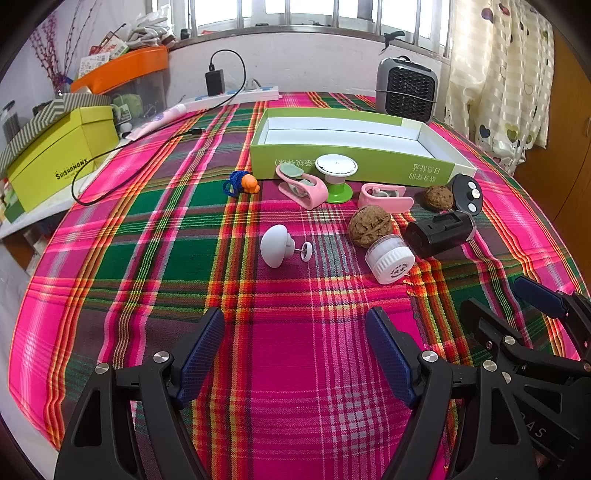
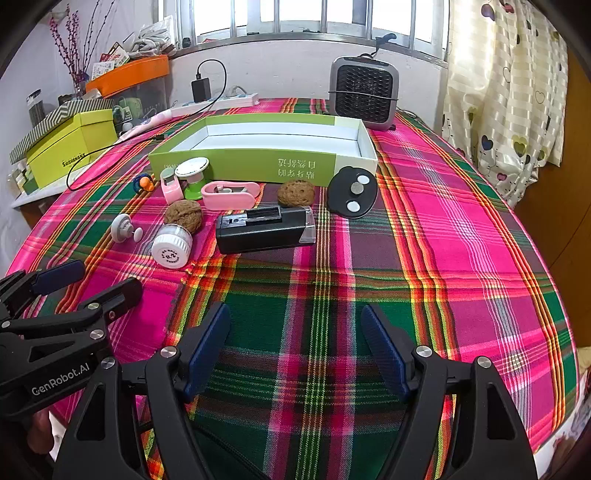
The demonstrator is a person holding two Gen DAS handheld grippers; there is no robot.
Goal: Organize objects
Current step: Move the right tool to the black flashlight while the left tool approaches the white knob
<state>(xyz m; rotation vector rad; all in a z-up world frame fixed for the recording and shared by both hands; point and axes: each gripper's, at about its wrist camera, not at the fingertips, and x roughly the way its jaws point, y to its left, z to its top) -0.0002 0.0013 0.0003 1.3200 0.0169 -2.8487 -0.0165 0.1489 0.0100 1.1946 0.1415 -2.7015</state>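
I'm hovering both grippers — left gripper (image 1: 295, 347) and right gripper (image 2: 295, 343) — jaws gaping wide, holding nothing, facing the green box (image 1: 351, 168) and black case (image 2: 264, 229).

A lived-in room at home. The bench (image 2: 424, 229) wears a bright plaid cloth and stands under a barred window (image 2: 295, 18) with a heart-print curtain (image 2: 506, 92) at the right. A small heater (image 2: 364, 90) and a power strip (image 2: 225, 101) with a plugged-in charger sit at the wall, beside a side shelf crowded with boxes (image 1: 62, 155), an orange-lidded bin (image 1: 129, 77) and dried twigs.
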